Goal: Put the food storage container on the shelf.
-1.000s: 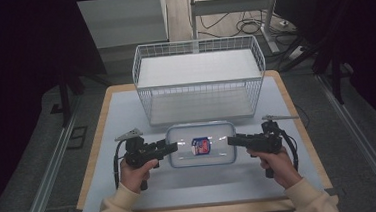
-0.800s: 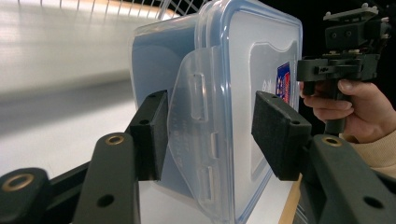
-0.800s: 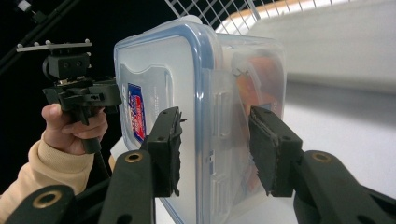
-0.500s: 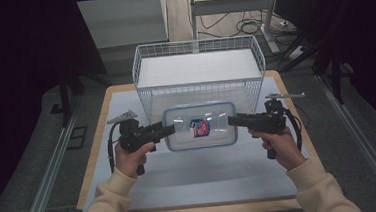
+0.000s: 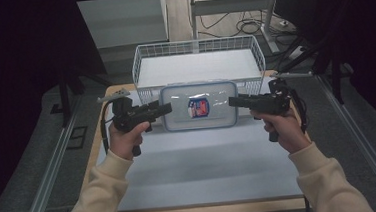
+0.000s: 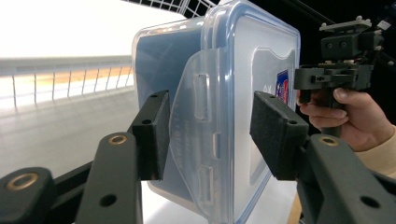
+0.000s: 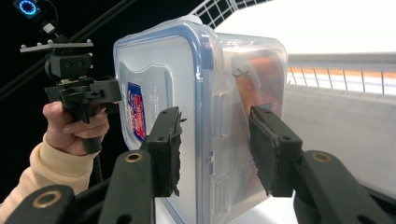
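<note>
Item: clear plastic food container (image 5: 199, 106) with a blue-rimmed snap lid and a red-and-blue label on top.

Status of work: container is off the desk (image 5: 205, 170) and carried level between two hand-held grippers, just in front of the white wire basket (image 5: 198, 67). By the look of it the lift is done; the likely remainder is carrying it over the basket's near wall, lowering it inside and letting go at both ends. Basket interior appears bare.

Left gripper (image 5: 163, 108): at the container's left short end. In the left gripper view its jaws straddle that end, one pad (image 6: 156, 135) below the base side, the other pad (image 6: 275, 135) over the lid; side latch flap (image 6: 198, 116) lies between them. Jaws pinch the container's end, lid to base.

Right gripper (image 5: 235, 101): at the opposite short end. In the right gripper view one pad (image 7: 169, 151) sits on the lid side, the other (image 7: 268, 151) on the base side, again bracketing the latch. Jaws clamp the container across its height.

Contents: something orange shows dimly through the wall in the right gripper view; cannot identify.

Position: container centred between the person's two hands, long axis running gripper to gripper, lid upward.
</note>
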Available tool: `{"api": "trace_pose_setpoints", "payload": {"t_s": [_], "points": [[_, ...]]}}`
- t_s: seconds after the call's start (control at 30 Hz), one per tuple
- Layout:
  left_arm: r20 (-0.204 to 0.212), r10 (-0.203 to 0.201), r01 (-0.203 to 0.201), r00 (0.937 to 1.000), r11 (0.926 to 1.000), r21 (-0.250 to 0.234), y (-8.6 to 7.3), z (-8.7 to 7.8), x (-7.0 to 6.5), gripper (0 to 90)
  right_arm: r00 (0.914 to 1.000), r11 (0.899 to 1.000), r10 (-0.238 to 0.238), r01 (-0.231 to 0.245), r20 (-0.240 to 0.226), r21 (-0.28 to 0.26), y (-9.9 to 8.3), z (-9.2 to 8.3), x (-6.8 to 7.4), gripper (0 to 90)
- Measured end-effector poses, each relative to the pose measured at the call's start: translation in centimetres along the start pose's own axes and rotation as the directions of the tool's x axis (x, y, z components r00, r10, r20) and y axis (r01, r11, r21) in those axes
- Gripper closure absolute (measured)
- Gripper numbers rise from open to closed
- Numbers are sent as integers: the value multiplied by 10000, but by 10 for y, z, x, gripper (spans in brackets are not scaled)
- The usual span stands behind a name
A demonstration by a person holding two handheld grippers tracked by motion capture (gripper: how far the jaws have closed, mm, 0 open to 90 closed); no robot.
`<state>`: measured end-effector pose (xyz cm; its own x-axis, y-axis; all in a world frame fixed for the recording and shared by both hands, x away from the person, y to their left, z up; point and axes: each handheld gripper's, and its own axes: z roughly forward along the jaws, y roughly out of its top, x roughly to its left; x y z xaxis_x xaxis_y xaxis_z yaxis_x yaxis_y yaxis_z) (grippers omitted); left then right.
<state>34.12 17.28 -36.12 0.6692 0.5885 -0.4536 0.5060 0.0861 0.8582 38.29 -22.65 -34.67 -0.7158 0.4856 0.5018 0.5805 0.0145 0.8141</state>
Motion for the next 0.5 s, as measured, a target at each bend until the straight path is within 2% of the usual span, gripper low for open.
{"api": "trace_pose_setpoints", "payload": {"t_s": [0.1, 0.23, 0.5], "points": [[35, -136, 136, 9999, 9999, -56, 10, 5, 5, 488, 9999, 9999, 83, -83, 59, -100, 9, 1, -3, 551], [15, -62, 62, 10000, 9999, -93, 26, 11, 6, 489, 9997, 9996, 109, -103, 202, -274, 23, 2, -6, 547], [149, -47, 48, 9999, 10000, -71, 65, 18, 16, 488, 9990, 9991, -152, 169, 429, -400, 64, 5, -6, 543]]}}
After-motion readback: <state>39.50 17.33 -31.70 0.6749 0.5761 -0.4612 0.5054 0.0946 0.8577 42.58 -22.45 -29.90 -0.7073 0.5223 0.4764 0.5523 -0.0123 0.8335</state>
